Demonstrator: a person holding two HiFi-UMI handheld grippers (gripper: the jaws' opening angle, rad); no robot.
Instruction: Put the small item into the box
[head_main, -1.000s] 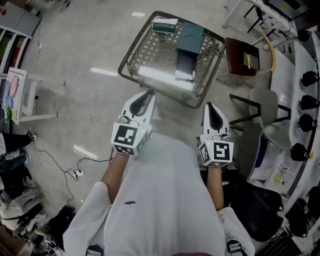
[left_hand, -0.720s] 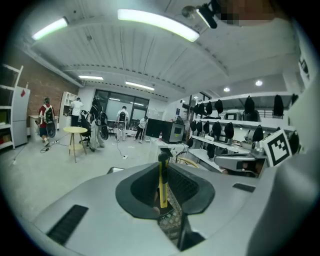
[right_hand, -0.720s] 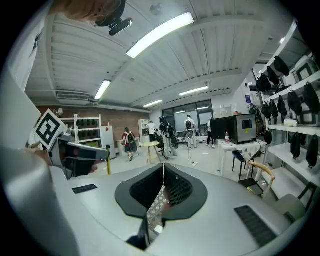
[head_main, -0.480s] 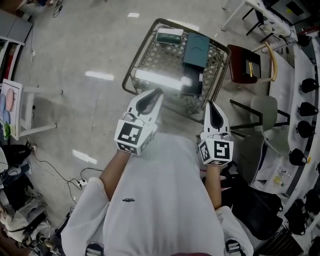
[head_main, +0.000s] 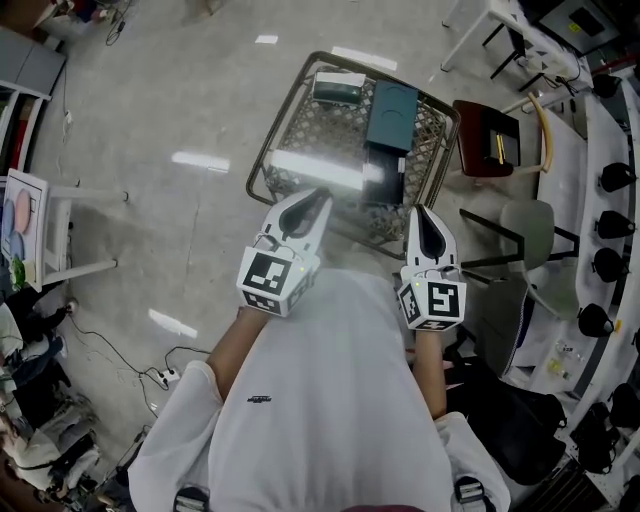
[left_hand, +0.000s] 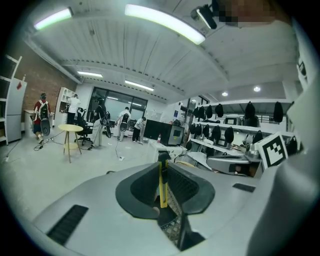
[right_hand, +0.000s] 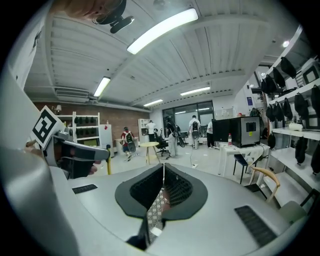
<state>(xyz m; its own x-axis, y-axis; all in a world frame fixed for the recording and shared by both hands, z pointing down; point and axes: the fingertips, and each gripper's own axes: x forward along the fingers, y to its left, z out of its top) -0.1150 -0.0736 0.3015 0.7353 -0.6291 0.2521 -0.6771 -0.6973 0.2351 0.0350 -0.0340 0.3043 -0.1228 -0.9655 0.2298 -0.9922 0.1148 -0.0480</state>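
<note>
A bright glare hid part of the mesh table. The dark box and the small pale item were too small to show detail. At the jaws of the left gripper, a thin yellow strip could not be identified.

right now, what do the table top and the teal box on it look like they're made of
Table top: looks like clear glass with a glossy finish; a ceiling light reflects as a bright strip, and a woven lattice shows through it. Teal box: matte and flat-sided with no glare; it could be cardboard or plastic, I cannot tell which.
</note>
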